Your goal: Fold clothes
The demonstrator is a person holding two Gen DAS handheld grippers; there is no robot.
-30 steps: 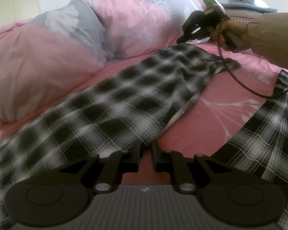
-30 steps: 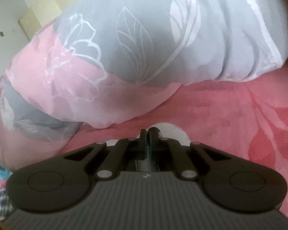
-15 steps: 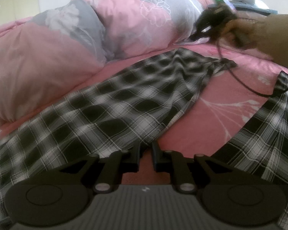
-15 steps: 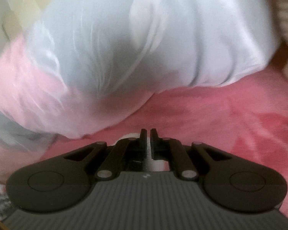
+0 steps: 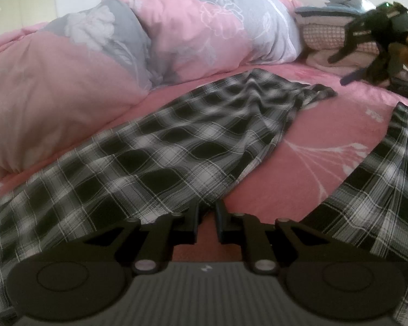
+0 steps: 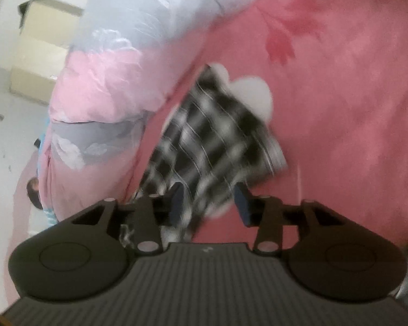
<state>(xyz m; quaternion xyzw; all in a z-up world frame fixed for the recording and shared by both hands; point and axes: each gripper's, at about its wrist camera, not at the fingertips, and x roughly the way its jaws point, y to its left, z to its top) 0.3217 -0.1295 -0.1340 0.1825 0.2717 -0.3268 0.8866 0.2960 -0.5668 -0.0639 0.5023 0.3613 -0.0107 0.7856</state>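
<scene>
Lying low over the near part of the bed, the left hand-held gripper [image 5: 206, 222] has its jaws drawn narrow, only a slim gap between them, and their tips sit at the hem of the black-and-white plaid garment [image 5: 160, 146]; whether the pads actually pinch the cloth cannot be told from this angle. The plaid garment spreads over the pink bedsheet [image 5: 326, 125] from the near left edge of the bed diagonally toward the far right, one long leg or sleeve ending in a crumpled tip close to the foot of the bedding pile. A second stretch of the same plaid [image 5: 372, 190] lies at the near right, with bare sheet printed in white leaf lines between the two. Beyond the cloth, a bulky pink and grey floral duvet [image 5: 155, 43] is heaped along the far side of the bed. At the far right, in front of a stack of folded textiles [image 5: 329, 30], the right hand-held gripper [image 5: 348, 68] hangs in the air above the sheet. Its own blurred view shows its jaws [image 6: 209, 203] standing apart, having just been opening, with the end of the plaid leg [image 6: 212, 138] lying on the sheet below and ahead of them, untouched by the pads.
</scene>
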